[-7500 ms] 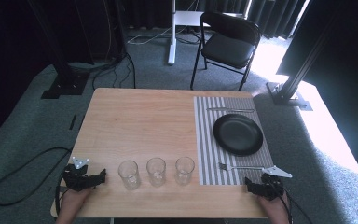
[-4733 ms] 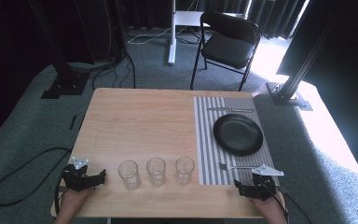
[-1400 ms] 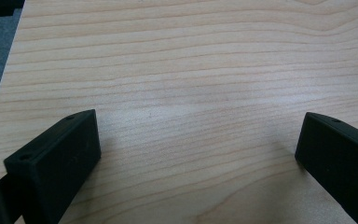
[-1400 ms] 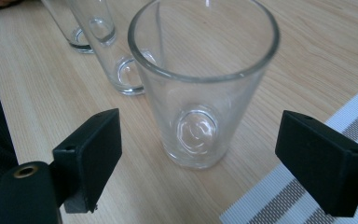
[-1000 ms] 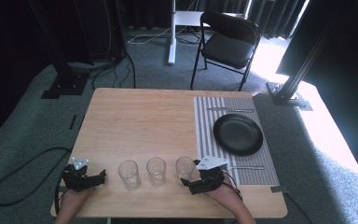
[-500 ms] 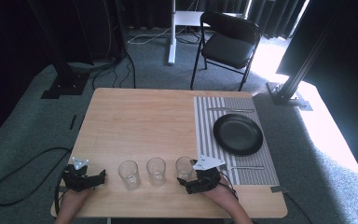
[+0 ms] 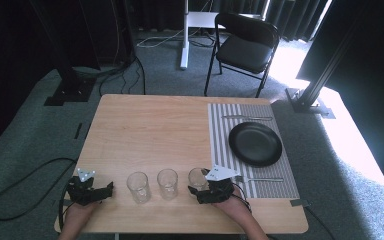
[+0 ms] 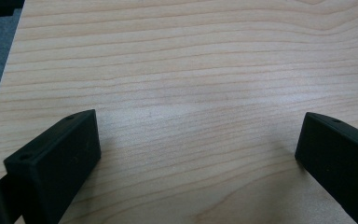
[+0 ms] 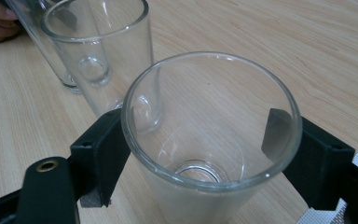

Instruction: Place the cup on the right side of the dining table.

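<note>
1. Three glasses stood in a row near the table's front edge.
2. The right gripper straddled the rightmost glass, its jaws flanking the walls, seemingly touching; a firm clamp could not be confirmed.
3. The left gripper rested with jaws wide apart over bare wood.
4. Judged progress: grasp just beginning; no glass lifted; the plate on the striped mat lay untouched.
</note>
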Demonstrator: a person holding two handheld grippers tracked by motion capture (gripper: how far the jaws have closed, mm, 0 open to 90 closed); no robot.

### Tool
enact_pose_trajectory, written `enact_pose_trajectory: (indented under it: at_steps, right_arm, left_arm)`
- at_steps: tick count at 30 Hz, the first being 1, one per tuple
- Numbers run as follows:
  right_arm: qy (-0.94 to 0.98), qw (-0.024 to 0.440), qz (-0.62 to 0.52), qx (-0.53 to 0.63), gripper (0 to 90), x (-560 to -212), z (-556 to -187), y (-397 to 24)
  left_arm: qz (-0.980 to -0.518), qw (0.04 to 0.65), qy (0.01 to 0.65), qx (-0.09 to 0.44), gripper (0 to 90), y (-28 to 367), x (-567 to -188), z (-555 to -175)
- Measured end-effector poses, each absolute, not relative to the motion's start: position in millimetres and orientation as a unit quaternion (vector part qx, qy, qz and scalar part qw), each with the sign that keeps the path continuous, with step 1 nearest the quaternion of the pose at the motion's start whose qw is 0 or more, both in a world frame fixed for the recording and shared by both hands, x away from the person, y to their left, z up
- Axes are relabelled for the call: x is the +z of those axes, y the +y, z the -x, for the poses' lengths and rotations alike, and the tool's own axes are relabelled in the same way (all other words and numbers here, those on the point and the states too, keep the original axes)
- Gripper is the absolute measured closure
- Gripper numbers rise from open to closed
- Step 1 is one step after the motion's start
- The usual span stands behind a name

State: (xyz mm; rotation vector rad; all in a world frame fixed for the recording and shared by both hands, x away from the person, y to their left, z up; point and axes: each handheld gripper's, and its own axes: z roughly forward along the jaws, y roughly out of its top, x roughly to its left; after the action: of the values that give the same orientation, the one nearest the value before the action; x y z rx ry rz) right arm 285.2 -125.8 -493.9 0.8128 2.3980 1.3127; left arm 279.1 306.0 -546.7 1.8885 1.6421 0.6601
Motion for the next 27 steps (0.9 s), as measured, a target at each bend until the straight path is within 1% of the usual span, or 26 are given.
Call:
enact_pose_trajectory:
  at_steps: [4,6,20,27]
  right_arm:
    - [0.835,0.143,-0.281,0.451,22.2,-494.1,-285.4,-123.2]
    - [0.834,0.150,-0.285,0.448,27.7,-495.0,-286.2,-122.4]
    - [0.843,0.159,-0.277,0.433,28.3,-490.2,-283.1,-121.5]
    - [0.840,0.152,-0.284,0.436,28.4,-485.4,-285.0,-126.9]
  left_arm:
    - [-0.702,0.273,0.610,0.245,0.2,306.0,-546.7,-279.1]
    - [-0.702,0.273,0.610,0.245,0.2,306.0,-546.6,-279.1]
    - [-0.702,0.273,0.610,0.245,0.3,306.0,-546.7,-279.1]
    - [-0.702,0.273,0.610,0.245,0.3,306.0,-546.6,-279.1]
